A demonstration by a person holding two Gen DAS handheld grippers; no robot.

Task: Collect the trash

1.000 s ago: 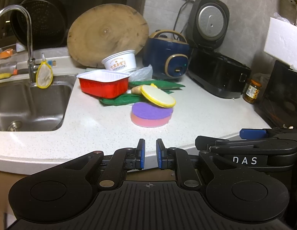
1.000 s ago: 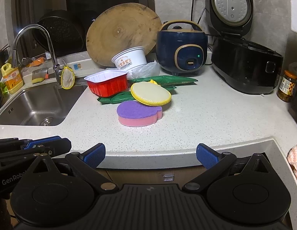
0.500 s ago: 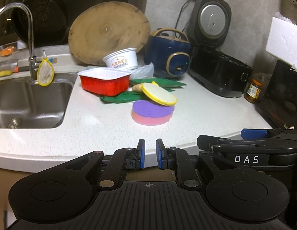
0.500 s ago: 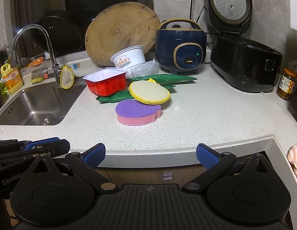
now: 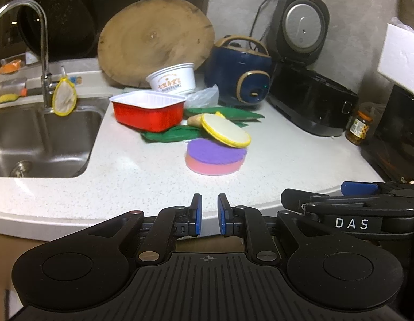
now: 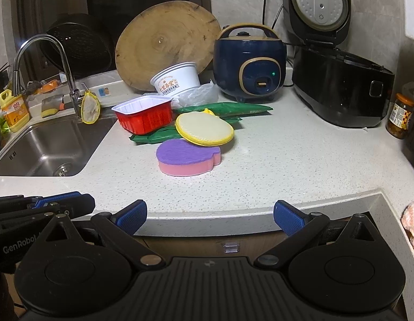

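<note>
Red tray [image 6: 144,116] beside sink [image 6: 43,147] | sponges [image 6: 188,156] in front | left tool [image 5: 208,218] narrowly parted, empty | right tool [image 6: 211,218] wide, empty

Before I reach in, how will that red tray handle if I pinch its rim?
The red tray looks thin-walled and empty, so probably light, and its white rim may flex. It sits partly on a green wrapper, so it could slide if pushed.

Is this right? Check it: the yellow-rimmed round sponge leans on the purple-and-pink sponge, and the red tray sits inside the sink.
Not quite. The yellow-rimmed round sponge does lean on the purple-and-pink sponge, but the red tray sits on the counter beside the sink, as the right wrist view shows.
</note>
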